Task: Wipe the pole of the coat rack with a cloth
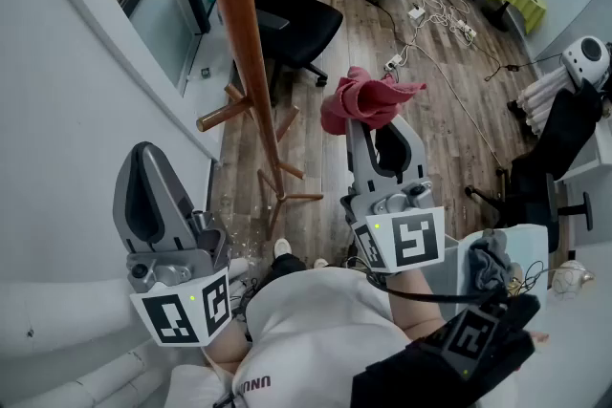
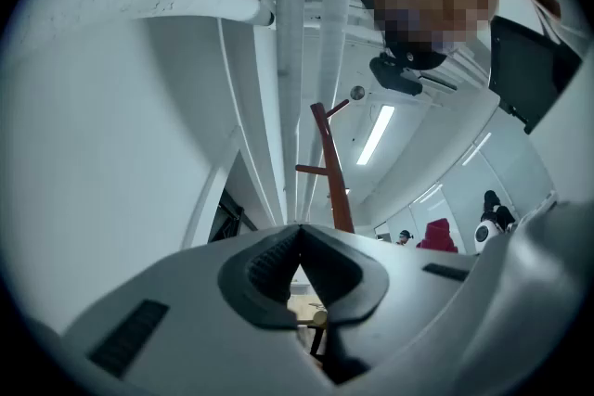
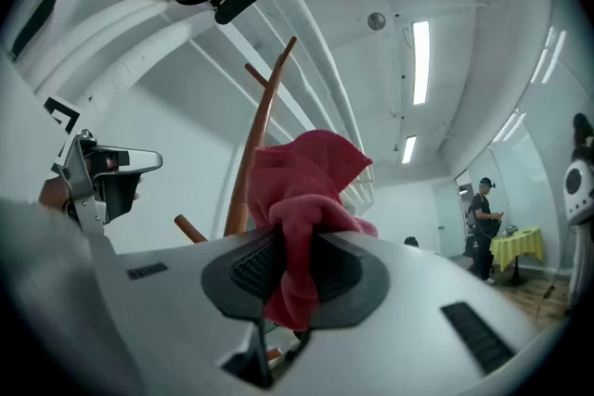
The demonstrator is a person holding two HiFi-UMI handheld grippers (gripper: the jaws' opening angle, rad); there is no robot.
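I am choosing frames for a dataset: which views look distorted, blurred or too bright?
Head view: evenly lit, sharp on the pole. Left gripper view: strong fisheye, black corners, the near left tool slightly soft. Right gripper view: the same fisheye; ceiling lamps glare, yet the red cloth in the right tool is clear.

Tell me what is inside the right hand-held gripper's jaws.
A red cloth, pinched there and bunched above the right hand-held gripper. The cloth covers the jaws' inner faces, so nothing else between them can be seen.
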